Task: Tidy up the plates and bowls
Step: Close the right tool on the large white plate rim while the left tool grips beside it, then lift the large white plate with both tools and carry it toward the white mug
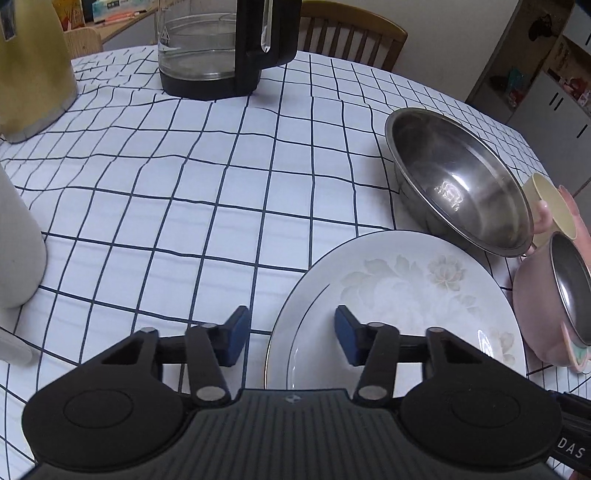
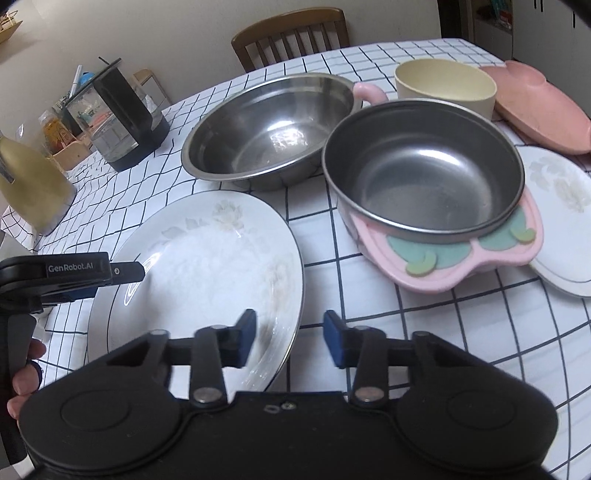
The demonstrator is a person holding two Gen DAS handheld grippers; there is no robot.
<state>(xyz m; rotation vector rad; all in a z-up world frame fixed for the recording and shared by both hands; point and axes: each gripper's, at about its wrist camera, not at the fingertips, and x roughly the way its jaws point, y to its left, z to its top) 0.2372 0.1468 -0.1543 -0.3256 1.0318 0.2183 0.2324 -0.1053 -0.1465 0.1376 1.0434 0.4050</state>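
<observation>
A large white floral plate (image 1: 399, 295) (image 2: 207, 266) lies on the checked tablecloth. My left gripper (image 1: 291, 341) is open, its jaws astride the plate's left rim. My right gripper (image 2: 290, 338) is open, its jaws astride the plate's right rim. Behind the plate is a large steel bowl (image 1: 458, 177) (image 2: 269, 129). To the right is a pink bowl with a steel liner (image 1: 557, 295) (image 2: 424, 177), a cream cup (image 2: 443, 86) (image 1: 550, 203), a pink dish (image 2: 535, 107) and a smaller white floral plate (image 2: 565, 221).
A glass kettle with a black handle (image 1: 221, 48) (image 2: 122, 122) stands at the back of the table. A yellow-green jug (image 1: 33, 66) (image 2: 33, 184) stands at the left, with a white container (image 1: 18, 240) near it. A wooden chair (image 2: 291, 35) is behind the table.
</observation>
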